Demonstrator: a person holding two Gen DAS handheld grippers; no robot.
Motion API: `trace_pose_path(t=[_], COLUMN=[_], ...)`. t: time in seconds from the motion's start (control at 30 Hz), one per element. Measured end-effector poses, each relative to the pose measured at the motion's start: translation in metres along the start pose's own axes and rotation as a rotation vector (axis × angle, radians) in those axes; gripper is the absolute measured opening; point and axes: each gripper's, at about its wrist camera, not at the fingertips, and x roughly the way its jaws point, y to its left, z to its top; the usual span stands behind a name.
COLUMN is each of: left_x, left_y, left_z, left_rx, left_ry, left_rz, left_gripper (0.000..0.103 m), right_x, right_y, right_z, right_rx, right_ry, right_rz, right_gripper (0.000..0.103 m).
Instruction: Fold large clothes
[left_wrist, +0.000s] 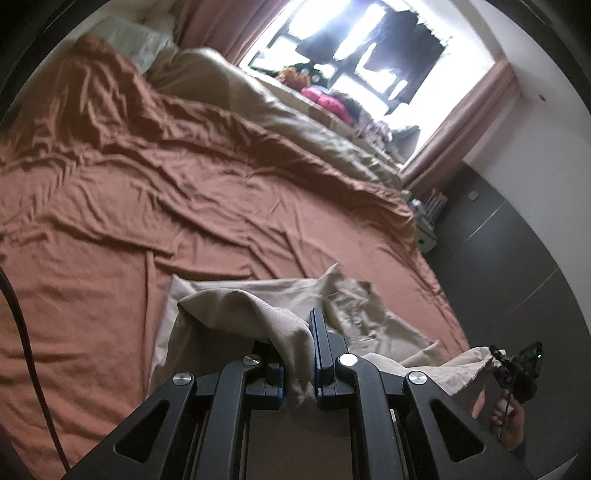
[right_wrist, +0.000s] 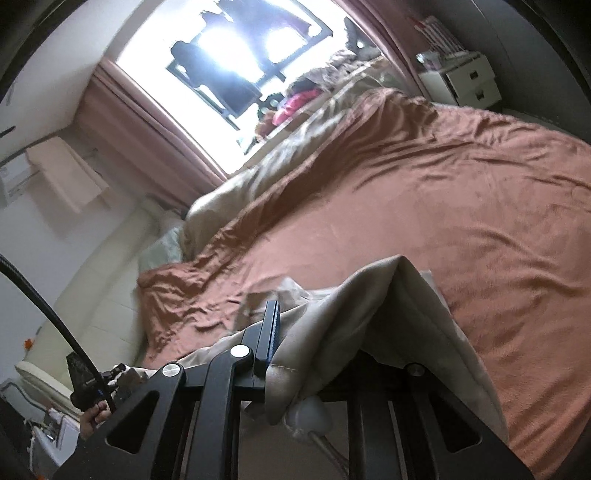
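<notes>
Rust bedspread (left_wrist: 155, 206) fills my view, rumpled toward twelve o'clock where a tan duvet (left_wrist: 258, 99) lies under the window (left_wrist: 369, 48). My left gripper (left_wrist: 299, 354) is clenched on a fold of the beige garment (left_wrist: 236, 314), lifting one edge; the rest lies on the bed at six. My right gripper (right_wrist: 295, 332) pinches another edge, cloth draped over its far finger, I judge to stretch the hem level. Open bedspread ahead leaves room; the bed edge runs at three.

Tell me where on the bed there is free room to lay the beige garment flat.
Free: the rust blanket left of the beige garment, up to the bunched tan duvet. Crowded: the window sill with piled clothes.
</notes>
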Motion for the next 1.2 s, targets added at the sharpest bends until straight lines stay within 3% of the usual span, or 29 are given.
trace_pose_path(t=[0.3,0.33,0.37,0.4,0.43,0.47,0.57,0.7,0.83,1.0,1.2], left_x=[0.061,0.067,0.073,0.077,0.077,0.074,0.066,0.066,0.082,0.118,0.161], left_y=[0.030,0.032,0.032,0.031,0.028,0.026,0.020,0.011,-0.004,-0.022,-0.031], left_z=[0.004,0.006,0.008,0.009,0.010,0.012,0.013,0.010,-0.002,-0.027,-0.052], left_rx=[-0.041,-0.047,-0.044,-0.040,-0.027,-0.016,0.000,0.027,0.095,0.179,0.256], left_ry=[0.076,0.095,0.118,0.127,0.113,0.090,0.037,0.033,0.095,0.232,0.353], left_rz=[0.055,0.058,0.057,0.054,0.056,0.062,0.097,0.097,0.119,0.144,0.220], left_gripper=[0.013,0.018,0.036,0.047,0.065,0.073,0.084,0.085,0.085,0.084,0.083], right_x=[0.036,0.039,0.042,0.041,0.041,0.042,0.047,0.052,0.063,0.097,0.138], right_y=[0.016,0.021,0.024,0.031,0.033,0.033,0.041,0.060,0.079,0.108,0.134], right_z=[0.004,0.007,0.009,0.011,0.012,0.013,0.013,0.009,0.005,-0.003,-0.011], right_rx=[0.005,-0.007,-0.020,-0.029,-0.031,-0.033,-0.028,-0.079,-0.148,-0.207,-0.276], right_ry=[0.063,0.059,0.051,0.037,0.020,0.017,0.043,0.089,0.166,0.290,0.388], right_rz=[-0.099,-0.110,-0.124,-0.128,-0.117,-0.106,-0.092,-0.135,-0.171,-0.198,-0.221], right_gripper=[0.016,0.028,0.065,0.090,0.103,0.103,0.103,0.103,0.103,0.103,0.096])
